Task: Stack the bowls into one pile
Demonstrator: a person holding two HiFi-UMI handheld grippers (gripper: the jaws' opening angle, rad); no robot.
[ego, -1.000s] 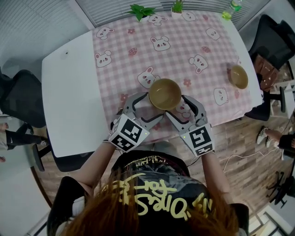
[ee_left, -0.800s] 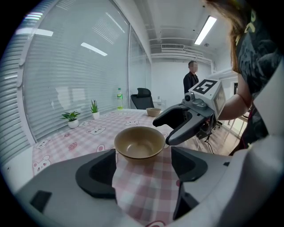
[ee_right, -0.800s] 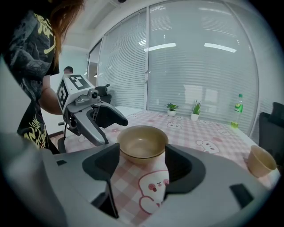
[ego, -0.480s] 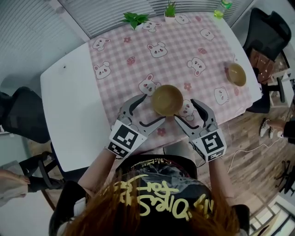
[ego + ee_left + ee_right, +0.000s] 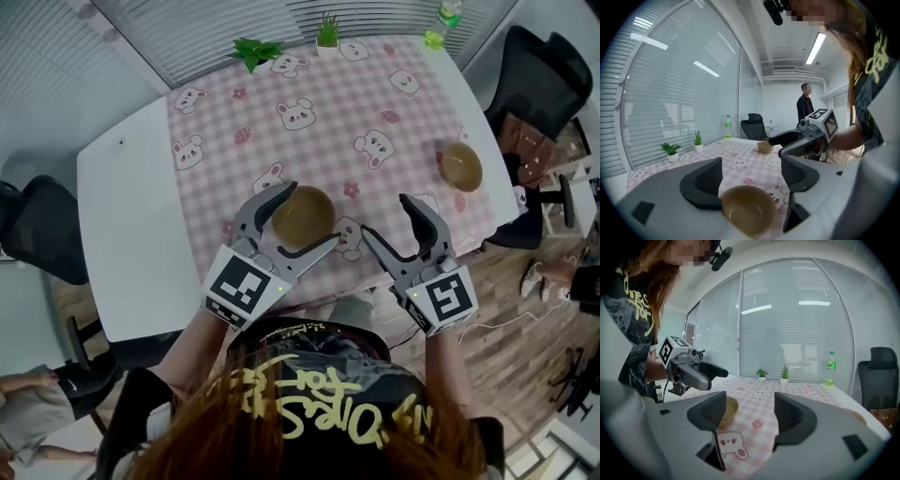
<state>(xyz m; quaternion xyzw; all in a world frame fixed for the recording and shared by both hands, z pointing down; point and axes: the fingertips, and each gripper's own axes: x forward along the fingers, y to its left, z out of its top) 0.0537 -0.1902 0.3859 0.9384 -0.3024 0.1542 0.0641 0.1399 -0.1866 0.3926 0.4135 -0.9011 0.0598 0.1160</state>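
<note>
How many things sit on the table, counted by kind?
Bowls: 2
Potted plants: 2
Bottle: 1
Total: 5

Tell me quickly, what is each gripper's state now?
Left gripper: open, jaws around the near bowl.
Right gripper: open, empty.

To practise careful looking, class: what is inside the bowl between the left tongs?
Nothing: the bowl shows a bare brown inner wall and bottom. The open left tongs cover only a sliver of its rim.
</note>
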